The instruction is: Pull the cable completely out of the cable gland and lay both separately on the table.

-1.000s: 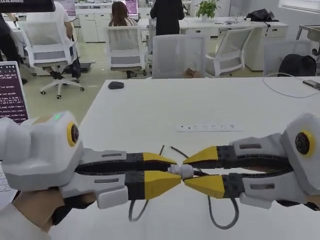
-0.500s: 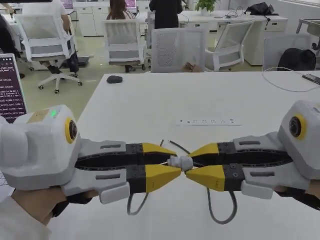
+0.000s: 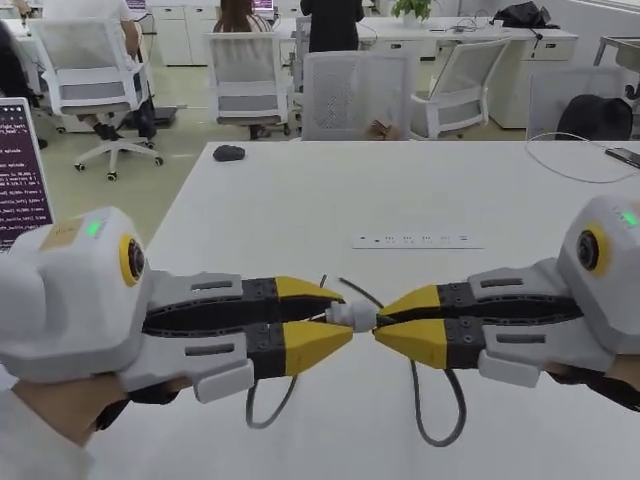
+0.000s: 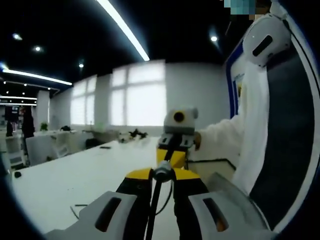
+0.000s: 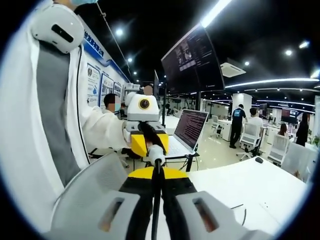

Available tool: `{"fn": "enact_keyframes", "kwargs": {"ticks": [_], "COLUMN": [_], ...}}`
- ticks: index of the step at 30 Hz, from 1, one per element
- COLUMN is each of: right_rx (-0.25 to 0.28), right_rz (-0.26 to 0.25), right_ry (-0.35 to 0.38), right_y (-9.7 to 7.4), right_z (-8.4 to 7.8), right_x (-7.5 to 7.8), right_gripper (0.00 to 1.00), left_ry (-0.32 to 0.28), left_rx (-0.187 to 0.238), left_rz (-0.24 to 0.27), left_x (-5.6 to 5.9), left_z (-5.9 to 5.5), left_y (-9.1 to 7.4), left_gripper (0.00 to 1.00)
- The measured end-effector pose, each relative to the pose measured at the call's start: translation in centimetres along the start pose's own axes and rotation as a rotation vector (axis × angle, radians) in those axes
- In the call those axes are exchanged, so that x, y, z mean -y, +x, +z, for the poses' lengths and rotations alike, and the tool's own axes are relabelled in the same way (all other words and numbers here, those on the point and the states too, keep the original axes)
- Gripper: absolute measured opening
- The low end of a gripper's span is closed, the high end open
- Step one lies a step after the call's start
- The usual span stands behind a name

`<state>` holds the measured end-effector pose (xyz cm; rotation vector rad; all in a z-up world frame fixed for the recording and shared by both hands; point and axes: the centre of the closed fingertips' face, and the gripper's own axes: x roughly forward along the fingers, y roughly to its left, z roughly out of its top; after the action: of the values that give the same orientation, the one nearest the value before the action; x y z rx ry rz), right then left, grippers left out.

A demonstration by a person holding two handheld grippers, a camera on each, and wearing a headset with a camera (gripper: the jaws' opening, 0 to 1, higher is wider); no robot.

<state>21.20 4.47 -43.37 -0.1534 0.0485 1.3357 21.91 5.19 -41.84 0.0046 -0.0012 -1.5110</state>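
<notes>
A small white cable gland (image 3: 341,315) hangs above the white table (image 3: 300,210), with a dark grey cable (image 3: 440,425) threaded through it. My left gripper (image 3: 345,317) is shut on the gland. My right gripper (image 3: 380,321) is shut on the cable just beside the gland, tip to tip with the left. Cable loops sag under both grippers, and its ends (image 3: 352,290) lie on the table behind. In the left gripper view the gland (image 4: 163,172) sits between the tips. In the right gripper view the gland (image 5: 156,154) sits just past my tips, on the cable (image 5: 156,205).
A white power strip (image 3: 415,241) lies mid-table beyond the grippers. A black mouse (image 3: 229,153) rests at the far left edge, and a laptop screen (image 3: 18,170) stands at the left. Office chairs (image 3: 355,100) line the far side. A thin white cable (image 3: 570,175) loops at the right.
Both grippers keep their hold. The gland and the left gripper have shifted slightly left and up, so a short stretch of cable shows between the two pairs of tips.
</notes>
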Motion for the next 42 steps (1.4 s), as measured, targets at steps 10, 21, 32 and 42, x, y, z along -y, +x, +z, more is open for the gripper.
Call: {"fn": "enact_keyframes", "kwargs": {"ticks": [10, 21, 32, 42], "right_rx": [0.041, 0.061, 0.005, -0.053], "right_rz": [-0.012, 0.005, 0.003, -0.010], "right_ry": [-0.013, 0.034, 0.018, 0.004], "right_y": [0.0, 0.0, 0.2, 0.0], "right_z": [0.5, 0.8, -0.3, -1.6], "right_x": [0.1, -0.2, 0.0, 0.4], "right_gripper": [0.02, 0.02, 0.03, 0.03], "left_ry": [-0.019, -0.093, -0.152, -0.147], "left_rx": [0.066, 0.089, 0.065, 0.068], "left_rz": [-0.008, -0.056, -0.051, -0.023], "left_x": [0.0, 0.3, 0.1, -0.5], "left_z": [0.2, -0.6, -1.3, -1.5], "left_y": [0.9, 1.8, 1.9, 1.3], "left_gripper": [0.34, 0.17, 0.16, 0.16]}}
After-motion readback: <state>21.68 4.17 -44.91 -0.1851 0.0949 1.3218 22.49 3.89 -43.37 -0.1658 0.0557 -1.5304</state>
